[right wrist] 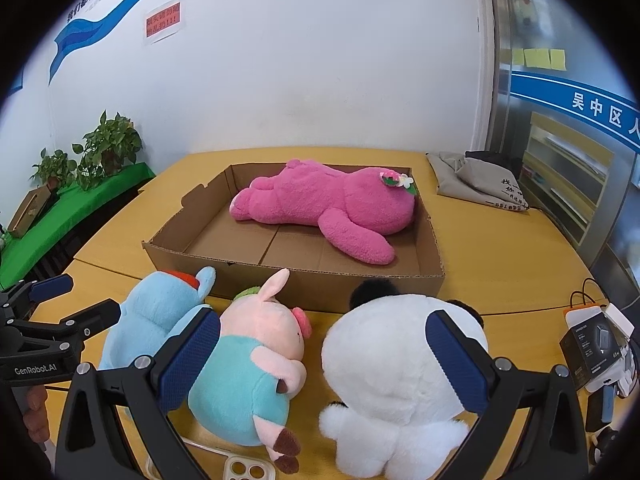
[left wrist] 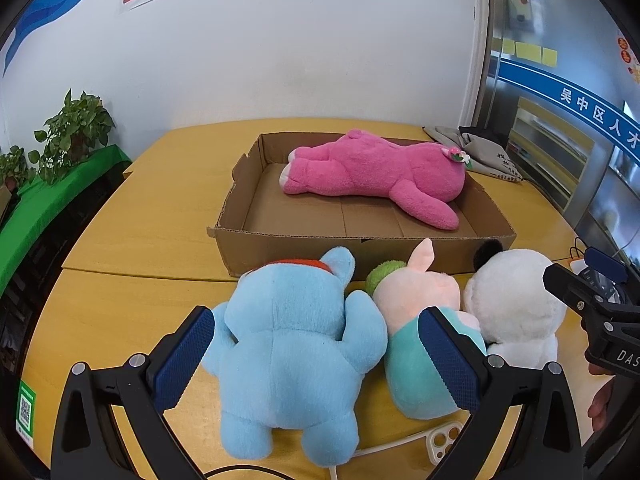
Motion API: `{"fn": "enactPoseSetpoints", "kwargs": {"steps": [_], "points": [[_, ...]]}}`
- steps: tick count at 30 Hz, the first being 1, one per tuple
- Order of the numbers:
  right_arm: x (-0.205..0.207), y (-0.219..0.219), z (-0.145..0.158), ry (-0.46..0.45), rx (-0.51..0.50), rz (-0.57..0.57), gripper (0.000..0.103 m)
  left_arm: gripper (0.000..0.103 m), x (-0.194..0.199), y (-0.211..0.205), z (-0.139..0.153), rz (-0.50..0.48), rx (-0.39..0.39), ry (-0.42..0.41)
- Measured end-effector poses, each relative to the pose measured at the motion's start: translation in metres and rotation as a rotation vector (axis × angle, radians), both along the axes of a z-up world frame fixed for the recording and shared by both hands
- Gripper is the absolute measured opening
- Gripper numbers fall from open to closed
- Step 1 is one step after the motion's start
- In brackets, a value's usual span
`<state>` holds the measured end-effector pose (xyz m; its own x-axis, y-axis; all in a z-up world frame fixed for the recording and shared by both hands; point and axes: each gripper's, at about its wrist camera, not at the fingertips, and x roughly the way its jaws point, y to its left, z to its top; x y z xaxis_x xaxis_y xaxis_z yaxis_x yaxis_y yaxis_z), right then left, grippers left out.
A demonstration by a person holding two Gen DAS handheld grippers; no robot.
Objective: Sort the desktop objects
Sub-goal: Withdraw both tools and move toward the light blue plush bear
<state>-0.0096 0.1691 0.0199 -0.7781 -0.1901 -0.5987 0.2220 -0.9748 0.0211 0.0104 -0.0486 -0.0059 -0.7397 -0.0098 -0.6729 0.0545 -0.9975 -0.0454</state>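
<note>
The pink plush [left wrist: 372, 168] is lying inside the cardboard box [left wrist: 420, 252]. In front of the box, the left hand-held gripper [left wrist: 316, 356] is standing wide open around the blue plush [left wrist: 288, 344], and the right hand-held gripper [right wrist: 324, 364] is standing wide open, gripping nothing, over the pig plush [right wrist: 256, 364] and white plush [right wrist: 388, 364].

Both wrist views sit low over the table [left wrist: 120, 216], facing the far wall across a cardboard tray [left wrist: 360, 256]. The left view looks close between its fingers [left wrist: 184, 360] at a blue plush [left wrist: 288, 344]; the right view frames a white plush [right wrist: 392, 364]. Both share the tray and plush row.

four plush toys [right wrist: 320, 208], one cardboard box [right wrist: 296, 276]
</note>
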Motion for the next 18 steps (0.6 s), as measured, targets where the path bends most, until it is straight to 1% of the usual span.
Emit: {"fn": "enactPoseSetpoints", "kwargs": {"steps": [5,13,16,18], "points": [[-0.002,-0.002,0.0,-0.001,0.005,0.001,0.103,0.103,-0.001,-0.001,0.002,-0.004,-0.002,0.008],[-0.002,-0.017,0.0,-0.012,0.014,0.032,0.103,0.103,0.003,-0.02,-0.003,-0.018,0.016,0.006],[-0.002,-0.028,-0.002,-0.026,0.014,0.067,0.103,0.103,0.007,-0.037,-0.008,-0.027,0.035,-0.007],[-0.002,-0.04,-0.005,-0.049,0.015,0.108,0.103,0.103,0.011,-0.054,-0.016,-0.042,0.069,-0.027]]}}
